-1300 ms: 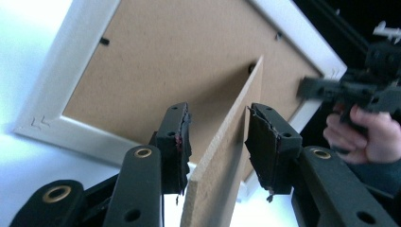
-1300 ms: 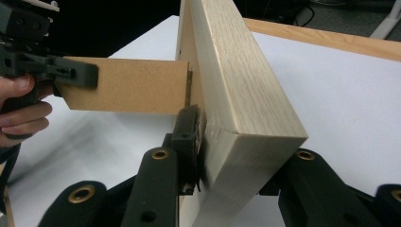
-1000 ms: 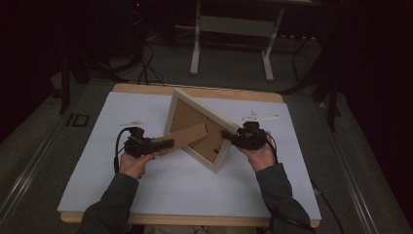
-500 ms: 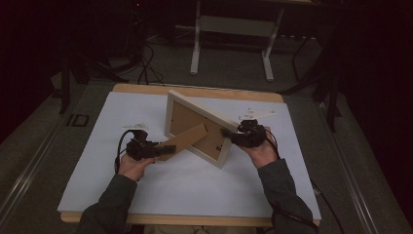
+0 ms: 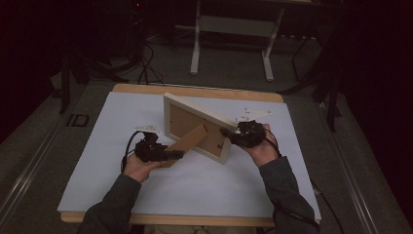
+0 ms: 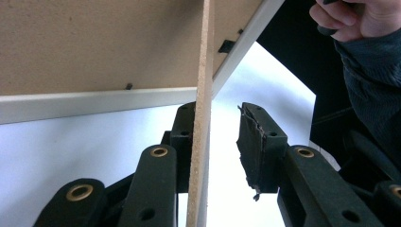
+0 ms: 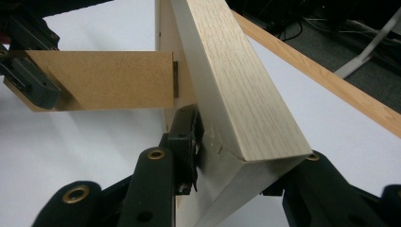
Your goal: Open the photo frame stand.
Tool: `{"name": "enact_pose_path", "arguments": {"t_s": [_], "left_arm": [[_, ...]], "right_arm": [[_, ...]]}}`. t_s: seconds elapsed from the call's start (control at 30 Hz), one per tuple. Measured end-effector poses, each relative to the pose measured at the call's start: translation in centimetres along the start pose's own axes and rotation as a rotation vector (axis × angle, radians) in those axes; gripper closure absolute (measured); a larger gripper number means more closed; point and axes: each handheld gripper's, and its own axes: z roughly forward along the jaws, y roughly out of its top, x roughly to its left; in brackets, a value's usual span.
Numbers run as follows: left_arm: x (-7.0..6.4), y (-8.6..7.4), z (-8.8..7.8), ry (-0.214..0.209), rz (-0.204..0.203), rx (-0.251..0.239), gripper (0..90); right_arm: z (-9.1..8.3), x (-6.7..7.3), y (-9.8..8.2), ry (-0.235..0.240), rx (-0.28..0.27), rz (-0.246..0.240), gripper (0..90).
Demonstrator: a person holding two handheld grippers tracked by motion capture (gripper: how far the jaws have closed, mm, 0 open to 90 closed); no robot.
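white table top [image 5: 195, 195], dark room, cables [image 5: 146, 68]

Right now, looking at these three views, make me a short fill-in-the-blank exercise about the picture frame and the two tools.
1. The right tool is clamped on the picture frame's pale ____ rim.
2. The brown stand flap lies between the jaws of the ____ tool.
3. In the left tool view, the flap rests against one pad with a ____ to the other.
4. The frame stands on a ____ table cover.

Missing words: wooden; left; gap; white
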Motion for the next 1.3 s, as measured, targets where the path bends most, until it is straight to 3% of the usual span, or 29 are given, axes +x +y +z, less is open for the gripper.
{"name": "enact_pose_path", "arguments": {"t_s": [0.23,0.43,0.63,0.9,1.07,1.3], "left_arm": [[0.1,0.0,-0.2,0.027,0.006,-0.009,69.9],[-0.1,-0.2,0.3,0.011,0.025,0.028,70.4],[0.0,-0.5,0.6,0.002,0.014,0.026,69.7],[-0.3,-1.0,1.1,-0.009,0.034,0.062,69.9],[-0.3,-1.2,1.5,0.002,0.047,0.085,67.8],[-0.4,-0.9,1.7,0.041,0.073,0.08,63.0]], "right_arm": [[-0.1,0.3,0.0,0.005,0.005,-0.04,66.2],[-0.2,0.8,0.2,-0.016,0.021,-0.104,65.9],[-0.4,1.1,0.0,-0.024,0.016,-0.133,66.3],[-0.6,2.3,-0.4,-0.052,0.003,-0.185,66.5],[-0.7,3.3,-0.8,-0.044,-0.018,-0.2,67.5],[-0.8,4.0,-1.1,-0.019,-0.026,-0.204,68.5]]}}
